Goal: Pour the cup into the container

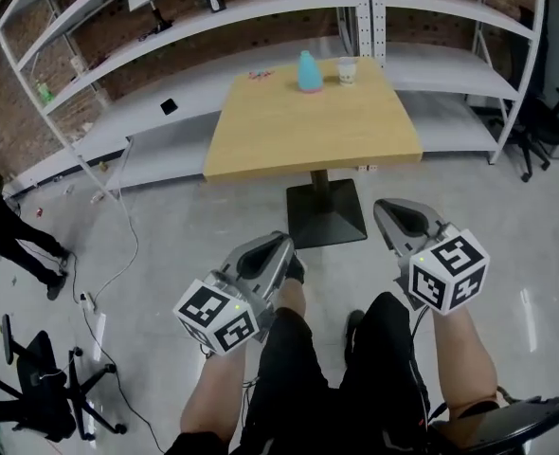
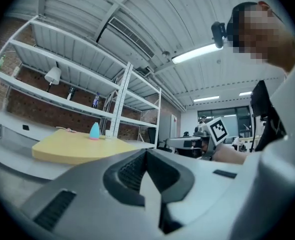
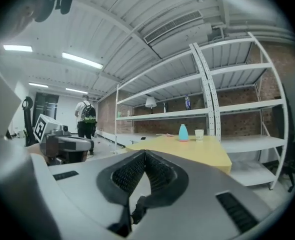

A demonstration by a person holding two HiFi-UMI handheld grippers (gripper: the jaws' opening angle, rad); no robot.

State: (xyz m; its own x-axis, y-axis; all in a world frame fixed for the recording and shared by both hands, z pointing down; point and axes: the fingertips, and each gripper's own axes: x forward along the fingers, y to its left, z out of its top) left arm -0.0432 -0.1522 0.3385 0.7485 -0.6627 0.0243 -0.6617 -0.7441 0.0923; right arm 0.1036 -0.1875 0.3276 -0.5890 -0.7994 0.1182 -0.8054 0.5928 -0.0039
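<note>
A white paper cup [image 1: 347, 71] and a light blue, cone-shaped container [image 1: 308, 72] stand side by side at the far edge of a yellow wooden table [image 1: 308, 136]. Both grippers hang over my legs, well short of the table. My left gripper [image 1: 285, 245] is shut and holds nothing; its jaws meet at the tip in the left gripper view [image 2: 146, 153]. My right gripper [image 1: 385, 208] is also shut and holds nothing [image 3: 145, 154]. The right gripper view shows the container [image 3: 183, 132] and the cup [image 3: 199, 134] far ahead on the table.
White metal shelving [image 1: 261, 12] runs behind the table against a brick wall. The table stands on a dark pedestal base [image 1: 325, 212]. A person [image 1: 14, 235] walks at the far left, near an office chair [image 1: 43, 387] and floor cables. Another chair [image 1: 545, 121] stands at the right.
</note>
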